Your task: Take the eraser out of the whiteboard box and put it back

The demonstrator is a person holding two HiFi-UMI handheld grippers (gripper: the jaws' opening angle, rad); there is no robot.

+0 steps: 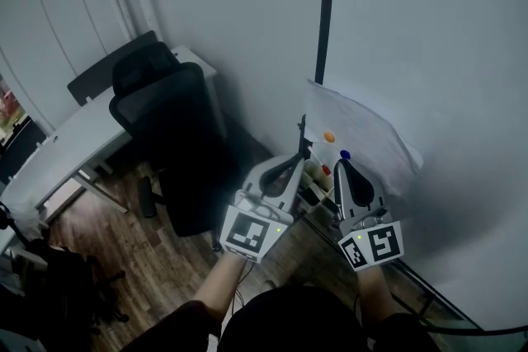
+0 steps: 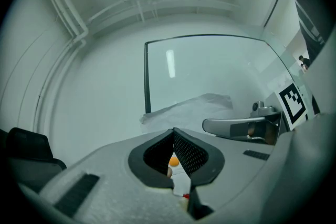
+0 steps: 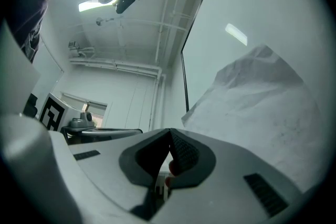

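Observation:
The whiteboard box (image 1: 317, 175) sits at the foot of the whiteboard (image 1: 429, 45), between my two grippers, with small red and yellow things in it. I cannot make out the eraser. My left gripper (image 1: 299, 156) points at the box with its jaws together and nothing between them (image 2: 173, 131). My right gripper (image 1: 340, 164) is just right of the box, its pads also meeting with nothing held (image 3: 169, 131). A white paper sheet (image 1: 363, 136) hangs on the board above the box, with an orange magnet (image 1: 329, 136) and a blue magnet (image 1: 345, 153) on it.
A black office chair (image 1: 169, 136) stands left of the grippers, with a white desk (image 1: 74, 144) behind it on a wood floor (image 1: 124, 260). The board's dark frame edge (image 1: 327, 4) runs up above the box.

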